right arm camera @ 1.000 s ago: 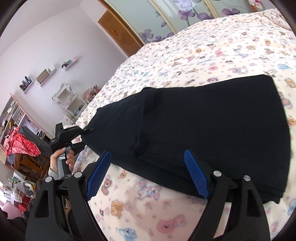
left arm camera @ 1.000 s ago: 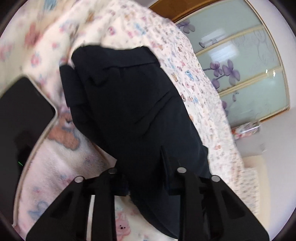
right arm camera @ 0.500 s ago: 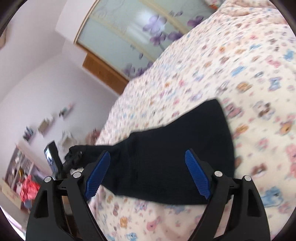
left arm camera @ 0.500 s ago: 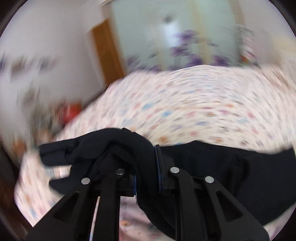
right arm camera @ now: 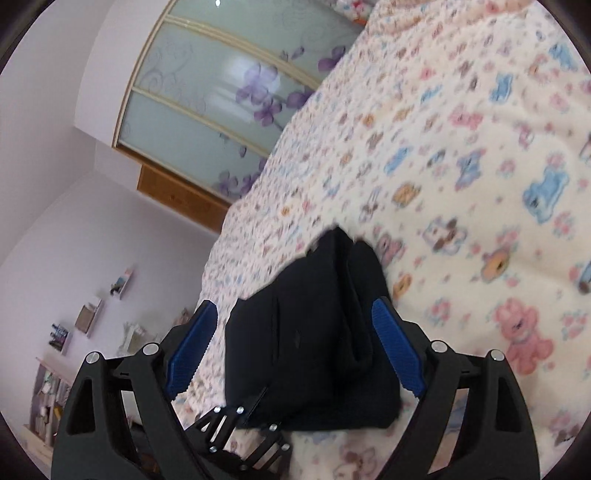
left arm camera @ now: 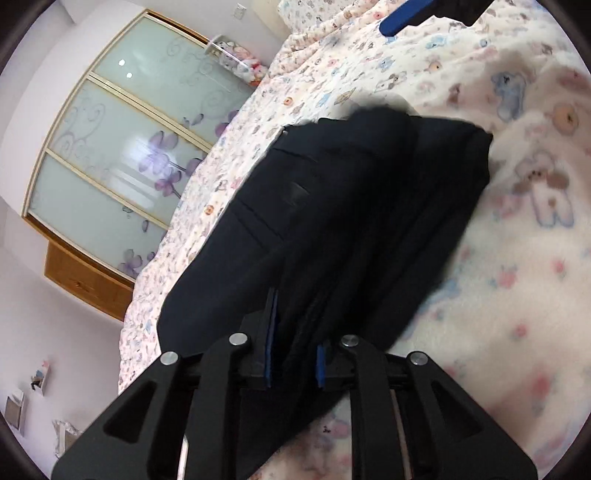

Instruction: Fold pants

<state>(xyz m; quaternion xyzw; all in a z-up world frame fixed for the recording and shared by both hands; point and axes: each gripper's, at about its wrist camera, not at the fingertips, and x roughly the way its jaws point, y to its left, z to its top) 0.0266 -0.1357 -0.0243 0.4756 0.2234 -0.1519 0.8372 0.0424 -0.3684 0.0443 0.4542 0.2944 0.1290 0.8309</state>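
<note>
The dark navy pants (left arm camera: 351,206) lie in a thick folded stack on the bed. My left gripper (left arm camera: 293,354) is shut on the near edge of the cloth, which is pinched between its blue pads. In the right wrist view the pants (right arm camera: 314,332) form a compact bundle. My right gripper (right arm camera: 295,350) stands open just in front of the bundle, its blue pads wide on either side and not pressing on it. The left gripper (right arm camera: 251,417) shows there below the bundle, holding its lower edge. One blue fingertip (left arm camera: 402,18) of the right gripper reaches into the top of the left wrist view.
A cream bedspread (left arm camera: 517,258) with a bear print covers the bed under the pants. Behind the bed is a wardrobe (left arm camera: 122,147) with frosted sliding doors and purple flowers. Small wall shelves (right arm camera: 88,317) hang past the bed's left edge.
My left gripper has swept across the bed with the pants' end in its grip, rolling as it went. The pants went from a long flat strip to a short bundle. The right gripper stayed open.
</note>
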